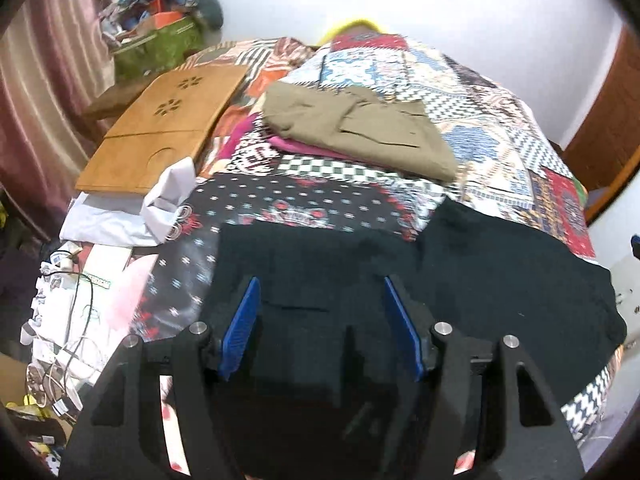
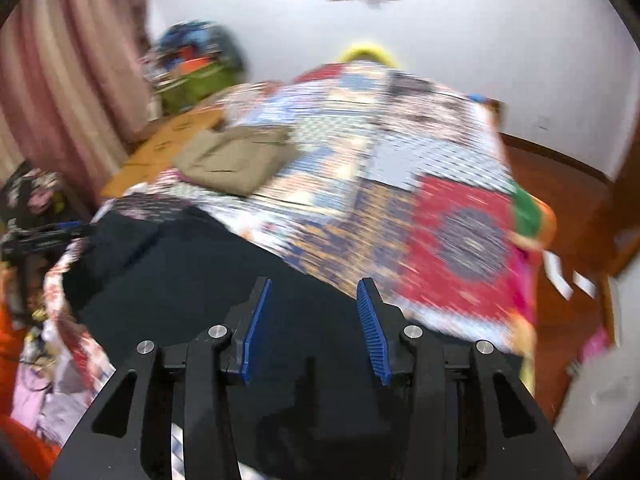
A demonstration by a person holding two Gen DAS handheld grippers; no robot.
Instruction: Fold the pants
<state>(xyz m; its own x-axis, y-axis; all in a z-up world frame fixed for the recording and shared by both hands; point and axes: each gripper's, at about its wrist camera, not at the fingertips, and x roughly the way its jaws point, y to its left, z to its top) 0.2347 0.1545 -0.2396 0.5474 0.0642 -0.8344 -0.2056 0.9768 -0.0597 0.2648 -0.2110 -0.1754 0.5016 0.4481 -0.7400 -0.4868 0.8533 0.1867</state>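
Note:
Dark, near-black pants [image 1: 480, 272] lie spread across the near end of a bed with a patchwork cover [image 1: 500, 128]. In the left wrist view my left gripper [image 1: 321, 282] hangs over the pants' left part, its blue pads wide apart with nothing pinched between them. The right wrist view is blurred. It shows the same pants [image 2: 180, 272] under my right gripper [image 2: 314, 282], whose jaws stand apart and grip nothing. A dark tool with a blue part [image 2: 48, 236], likely my left gripper, sits at the pants' far left edge.
Folded khaki pants [image 1: 360, 128] rest on a pink garment further up the bed. A wooden lap tray [image 1: 160, 132] and white cloth [image 1: 168, 192] lie on the left. Cables and papers [image 1: 68, 300] crowd the left edge. A curtain [image 1: 40, 100] and green bag [image 1: 160, 44] stand behind.

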